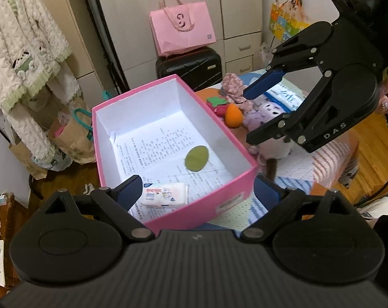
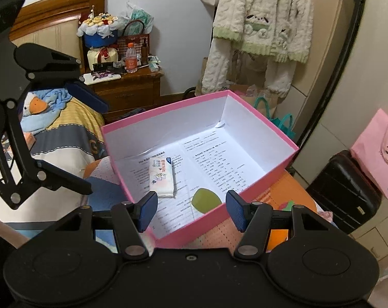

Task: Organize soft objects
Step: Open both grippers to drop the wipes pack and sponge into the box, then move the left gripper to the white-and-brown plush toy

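Note:
A pink box (image 1: 221,200) with a white inside sits on the bed; it also shows in the right wrist view (image 2: 264,178). In it lie a tissue pack (image 1: 165,195) (image 2: 162,177) and a green egg-shaped sponge (image 1: 197,158) (image 2: 206,200) on printed paper. My left gripper (image 1: 197,192) is open and empty over the box's near end. My right gripper (image 2: 191,209) is open and empty above the box's near wall; in the left wrist view it (image 1: 253,114) hovers over the toy pile. An orange sponge (image 1: 233,115), a strawberry toy (image 1: 217,104) and a purple plush (image 1: 263,114) lie beyond the box.
A black suitcase (image 1: 188,68) with a pink bag (image 1: 182,29) stands behind the bed. Paper bags (image 1: 73,138) and a hanging fleece robe (image 1: 22,51) are at the left. A wooden nightstand (image 2: 127,89) and a duck plush (image 2: 37,107) are by the headboard.

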Demonstrator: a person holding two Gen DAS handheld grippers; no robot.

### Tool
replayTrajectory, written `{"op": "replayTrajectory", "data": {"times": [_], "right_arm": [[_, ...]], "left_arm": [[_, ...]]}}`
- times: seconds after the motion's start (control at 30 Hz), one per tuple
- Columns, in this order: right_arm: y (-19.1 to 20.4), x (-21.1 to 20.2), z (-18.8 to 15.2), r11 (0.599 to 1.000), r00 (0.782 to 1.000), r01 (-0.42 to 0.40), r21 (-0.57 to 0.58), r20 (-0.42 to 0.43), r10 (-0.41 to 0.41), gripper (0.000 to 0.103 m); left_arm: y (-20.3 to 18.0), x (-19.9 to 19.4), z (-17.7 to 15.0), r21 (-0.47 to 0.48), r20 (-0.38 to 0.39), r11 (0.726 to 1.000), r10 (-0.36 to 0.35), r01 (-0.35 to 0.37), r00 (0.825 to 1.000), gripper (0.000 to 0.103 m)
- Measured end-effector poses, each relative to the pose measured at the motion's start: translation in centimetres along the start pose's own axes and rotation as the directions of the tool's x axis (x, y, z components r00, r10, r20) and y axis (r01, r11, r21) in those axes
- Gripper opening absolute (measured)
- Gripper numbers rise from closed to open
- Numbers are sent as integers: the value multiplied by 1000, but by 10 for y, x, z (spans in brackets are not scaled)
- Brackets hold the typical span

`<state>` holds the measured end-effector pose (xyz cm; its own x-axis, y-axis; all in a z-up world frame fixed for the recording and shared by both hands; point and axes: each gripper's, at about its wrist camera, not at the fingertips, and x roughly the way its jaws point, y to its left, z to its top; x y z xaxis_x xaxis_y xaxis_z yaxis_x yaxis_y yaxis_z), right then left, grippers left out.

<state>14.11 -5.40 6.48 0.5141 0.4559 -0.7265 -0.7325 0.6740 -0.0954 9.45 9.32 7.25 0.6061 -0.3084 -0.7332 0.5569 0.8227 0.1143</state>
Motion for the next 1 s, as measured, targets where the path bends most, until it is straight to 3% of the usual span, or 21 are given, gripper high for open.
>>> {"op": "replayTrajectory", "data": {"times": [0.23, 0.63, 0.83, 1.0], "right_arm": [[14, -30, -18, 998, 998, 58, 28, 38, -59, 64], [32, -83, -78, 992, 989, 102, 75, 99, -110, 65], [37, -99, -122, 963, 961, 214, 161, 141, -237, 67], [29, -97, -157, 945, 954, 236, 226, 132, -269, 71]], "left_arm": [[-18, -19, -6, -4, 62, 1000, -11, 11, 998, 95], [-82, -35, -9, 104, 144, 991, -93, 79, 985, 96], [-121, -18, -12, 174, 140, 980, -122, 97, 983, 97], [-142, -2, -9, 231, 164, 968, -141, 101, 976, 99]]}}
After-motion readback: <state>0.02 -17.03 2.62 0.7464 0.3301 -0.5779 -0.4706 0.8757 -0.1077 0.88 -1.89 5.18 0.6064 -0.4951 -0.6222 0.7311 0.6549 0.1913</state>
